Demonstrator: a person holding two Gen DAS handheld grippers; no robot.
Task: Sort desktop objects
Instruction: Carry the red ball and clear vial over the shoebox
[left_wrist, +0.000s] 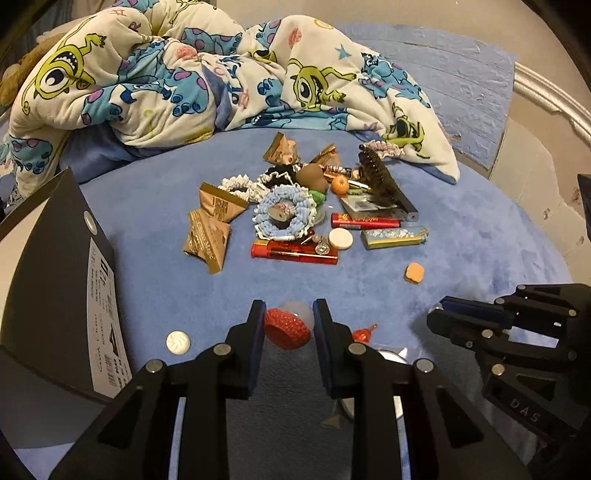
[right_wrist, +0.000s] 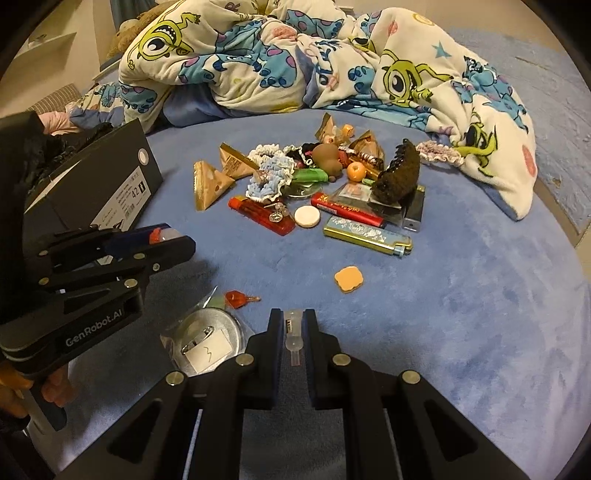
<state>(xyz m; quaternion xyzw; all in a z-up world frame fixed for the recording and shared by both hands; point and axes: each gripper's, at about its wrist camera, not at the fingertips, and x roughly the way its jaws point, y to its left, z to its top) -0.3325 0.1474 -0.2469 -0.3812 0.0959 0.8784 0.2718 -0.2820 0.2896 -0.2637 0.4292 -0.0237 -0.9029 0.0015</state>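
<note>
L tongs (left_wrist: 289, 328) clamp red beaded ball (left_wrist: 287, 329) off-centre, R tongs (right_wrist: 293, 334) pinched shut on thin clear tube (right_wrist: 293, 338); either may slip onto bed (right_wrist: 461, 314) w/ any jolt.

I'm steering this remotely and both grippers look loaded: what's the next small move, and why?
Probably carry the left gripper toward the shoe box on its left. Its pads already clamp the red and white bumpy trinket, lifted off the blue blanket, and the box is the only container in sight. The right gripper is shut on a small clear piece.
</note>
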